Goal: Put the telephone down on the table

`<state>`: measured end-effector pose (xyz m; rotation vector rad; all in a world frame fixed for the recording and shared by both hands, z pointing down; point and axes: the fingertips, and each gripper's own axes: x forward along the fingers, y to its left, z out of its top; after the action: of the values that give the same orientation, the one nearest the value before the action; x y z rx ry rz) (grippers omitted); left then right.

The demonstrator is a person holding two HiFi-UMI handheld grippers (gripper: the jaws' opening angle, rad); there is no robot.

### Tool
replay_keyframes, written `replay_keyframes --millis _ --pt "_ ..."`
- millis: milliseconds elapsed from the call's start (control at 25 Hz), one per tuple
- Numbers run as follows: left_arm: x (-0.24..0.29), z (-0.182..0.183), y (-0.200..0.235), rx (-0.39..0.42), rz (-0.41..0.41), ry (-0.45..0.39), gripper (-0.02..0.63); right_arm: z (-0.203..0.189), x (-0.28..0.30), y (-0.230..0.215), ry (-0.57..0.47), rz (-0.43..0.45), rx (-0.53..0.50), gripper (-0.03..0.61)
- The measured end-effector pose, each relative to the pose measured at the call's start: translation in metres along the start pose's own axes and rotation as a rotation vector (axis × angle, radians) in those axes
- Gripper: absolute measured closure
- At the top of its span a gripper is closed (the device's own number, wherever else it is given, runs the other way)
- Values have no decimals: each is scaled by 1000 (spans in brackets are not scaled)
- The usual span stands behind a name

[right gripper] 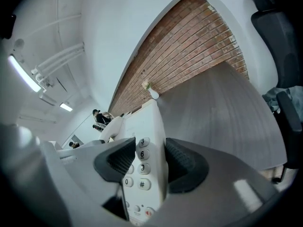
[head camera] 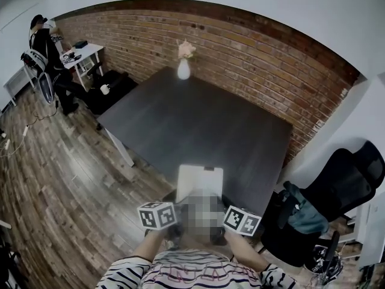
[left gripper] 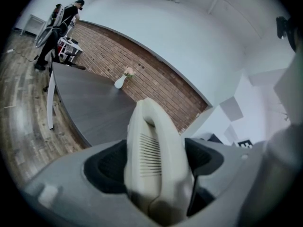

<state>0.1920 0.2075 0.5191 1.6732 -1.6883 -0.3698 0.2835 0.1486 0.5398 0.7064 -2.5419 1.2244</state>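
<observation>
A: Grip state?
B: Left gripper (left gripper: 156, 162) jaws clamp the telephone (head camera: 200, 178) handset. Right gripper (right gripper: 150, 162) jaws clamp its keypad side.
A: Position?
B: Held at the table (head camera: 180, 125) near edge, 6 o'clock. Open tabletop ahead. Vase (head camera: 183, 70) holding a flower (head camera: 186, 49) sits at the far edge, 12 o'clock.

A red brick wall (head camera: 240, 47) runs from ten to three o'clock behind a dark table (head camera: 198, 131), which bears a white vase (head camera: 183, 70) at twelve. Wood plank floor (head camera: 54, 179) spreads at eight. A white desk (head camera: 84, 54) stands at ten and a black office chair (head camera: 352, 182) at four. Strip lights (right gripper: 22, 74) glow overhead.
</observation>
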Motion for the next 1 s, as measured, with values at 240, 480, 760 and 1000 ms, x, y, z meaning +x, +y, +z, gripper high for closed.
replay_keyframes --millis 240,480,760,1000 --pt "-12 50 48 28 -27 20 235 -2 53 43 -39 -12 18 388" --pt "-25 83 89 40 -36 37 235 -9 95 75 -57 -17 32 388" --pt "-17 106 121 10 -33 23 235 -3 135 85 -31 -24 17 388" --pt "4 138 149 6 -10 7 235 17 180 90 -10 -4 11 388"
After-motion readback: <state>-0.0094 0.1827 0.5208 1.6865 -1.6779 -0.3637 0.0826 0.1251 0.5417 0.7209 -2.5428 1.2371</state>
